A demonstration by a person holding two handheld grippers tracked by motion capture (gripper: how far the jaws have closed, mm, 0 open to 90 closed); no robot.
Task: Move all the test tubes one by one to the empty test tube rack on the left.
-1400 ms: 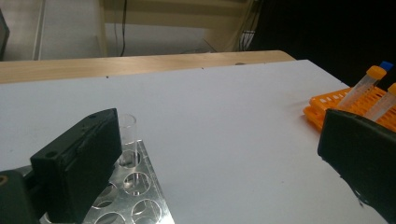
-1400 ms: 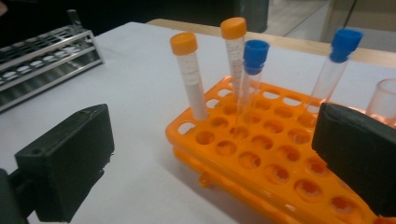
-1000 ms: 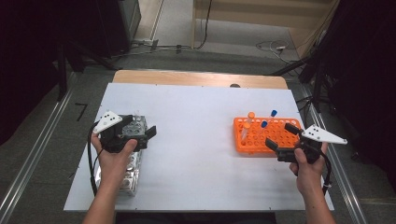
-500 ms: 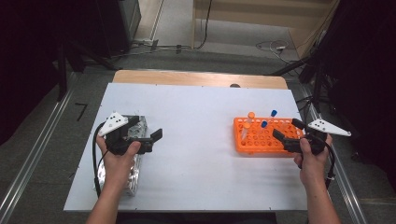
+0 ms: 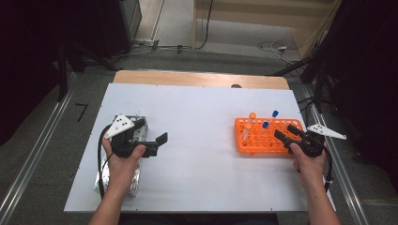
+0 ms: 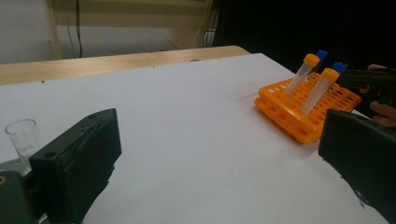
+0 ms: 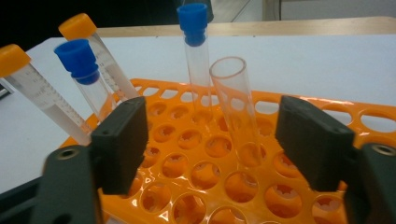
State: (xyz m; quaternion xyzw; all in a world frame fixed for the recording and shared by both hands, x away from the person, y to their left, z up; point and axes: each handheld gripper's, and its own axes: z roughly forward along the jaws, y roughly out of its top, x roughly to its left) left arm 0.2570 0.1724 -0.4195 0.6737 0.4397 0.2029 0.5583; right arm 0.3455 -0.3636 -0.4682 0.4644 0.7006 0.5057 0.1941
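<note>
Uncapped test tube standing in the orange rack, both grippers empty

The uncapped glass tube (image 7: 236, 112) leans in a hole of the orange tube rack (image 7: 219, 186), framed between the spread jaws of the right gripper (image 7: 212, 140), apparently just released or about to be grasped. The left gripper (image 5: 159, 143) hangs open near the foil-wrapped tray (image 5: 136, 178); next likely calls for fetching another tube.
</note>
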